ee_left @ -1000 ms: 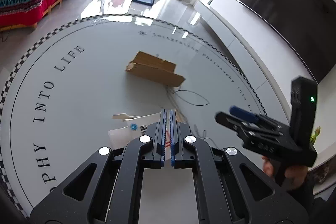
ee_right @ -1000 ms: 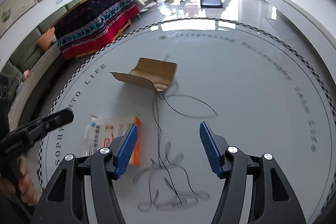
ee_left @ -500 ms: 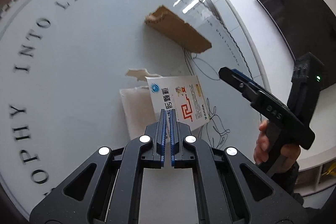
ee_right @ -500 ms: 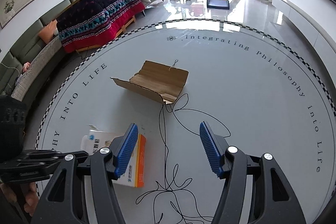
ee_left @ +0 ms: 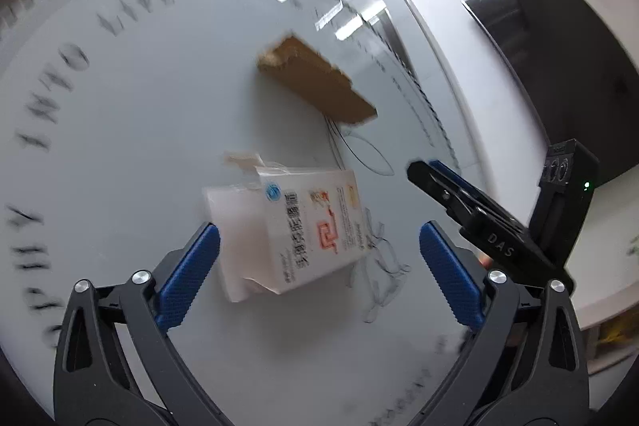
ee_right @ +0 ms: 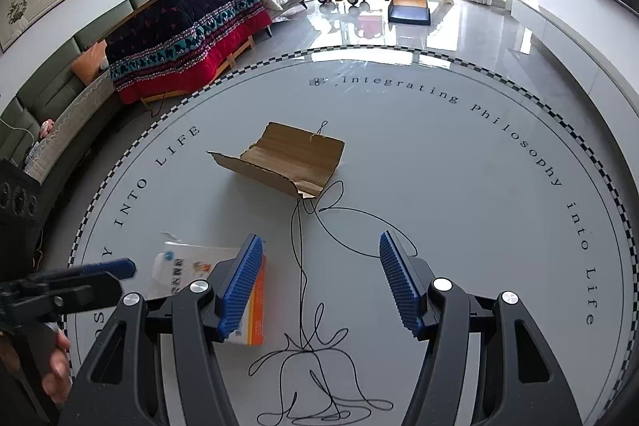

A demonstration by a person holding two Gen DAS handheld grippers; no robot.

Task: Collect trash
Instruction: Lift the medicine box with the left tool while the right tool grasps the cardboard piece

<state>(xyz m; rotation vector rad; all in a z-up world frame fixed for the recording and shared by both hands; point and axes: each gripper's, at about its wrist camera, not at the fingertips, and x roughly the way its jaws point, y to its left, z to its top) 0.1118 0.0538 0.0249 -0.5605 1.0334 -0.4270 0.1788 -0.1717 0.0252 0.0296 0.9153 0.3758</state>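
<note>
In the left wrist view the left claw [ee_left: 319,266] stands wide, its blue pads [ee_left: 187,274] spread to either side of a white medicine box [ee_left: 295,230] that lies on the round white table [ee_left: 139,130] in the middle of the frame, torn open at its upper left end; the pads do not touch it. Above the box, toward the upper middle of the frame, lies a torn piece of brown cardboard [ee_left: 315,82], and thin black string [ee_left: 359,154] trails from under its right end down past the right side of the box. The right claw [ee_left: 451,186] enters from the right edge of this view, over the table beside the box; the view is blurred. In the right wrist view the right claw [ee_right: 319,282] is also wide and holds nothing, hanging over the string [ee_right: 303,310], which runs down the middle of the frame to a tangle of loops at the bottom. The box [ee_right: 207,286] sits at lower left, partly hidden behind the claw's left pad [ee_right: 241,282], with an orange side showing. The cardboard [ee_right: 287,158] lies folded open in the centre. The left claw [ee_right: 116,268] reaches in from the left edge, near the box. Lettering runs round the table rim [ee_right: 519,134].
</note>
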